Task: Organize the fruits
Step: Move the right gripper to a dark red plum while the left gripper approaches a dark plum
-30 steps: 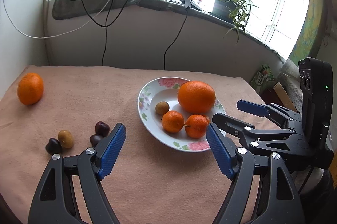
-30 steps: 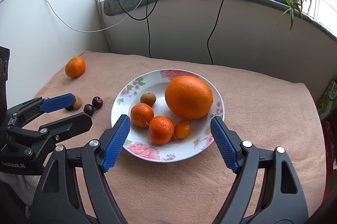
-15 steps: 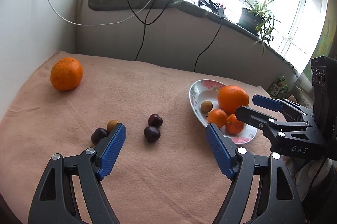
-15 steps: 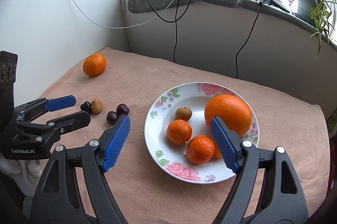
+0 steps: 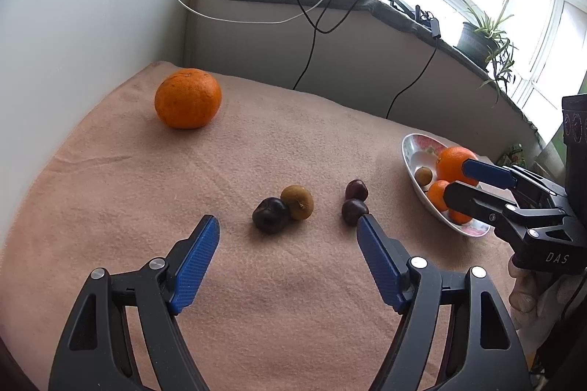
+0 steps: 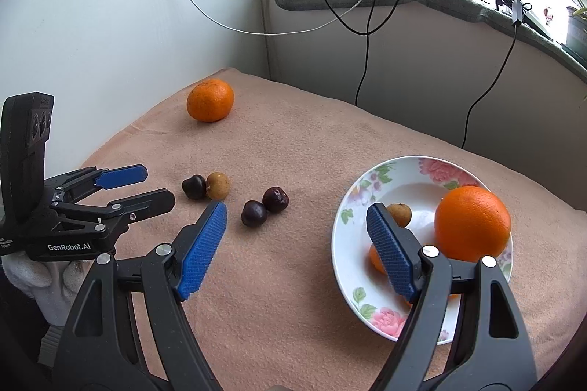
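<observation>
Left gripper (image 5: pixel 288 231) is held over the desk (image 5: pixel 256 299), jaws closing, nothing gripped; the dark fruit (image 5: pixel 270 214) touching the brown one (image 5: pixel 298 202) is seen just beyond the tips. Right gripper (image 6: pixel 296 224) is spread wide, empty. Landmark: plate (image 6: pixel 370 314). Big orange (image 6: pixel 472 224) and small fruits are inside it. Two dark fruits (image 6: pixel 265 206) lie left of it, touching. Mandarin (image 6: pixel 210 100) sits far left of it, stem end tilted up. Round fruit: no long axis can be told.

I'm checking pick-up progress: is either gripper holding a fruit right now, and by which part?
Nothing is held. The left gripper is closing slightly with only cloth between its jaws, short of the dark fruit. The right gripper is open and empty.
</observation>
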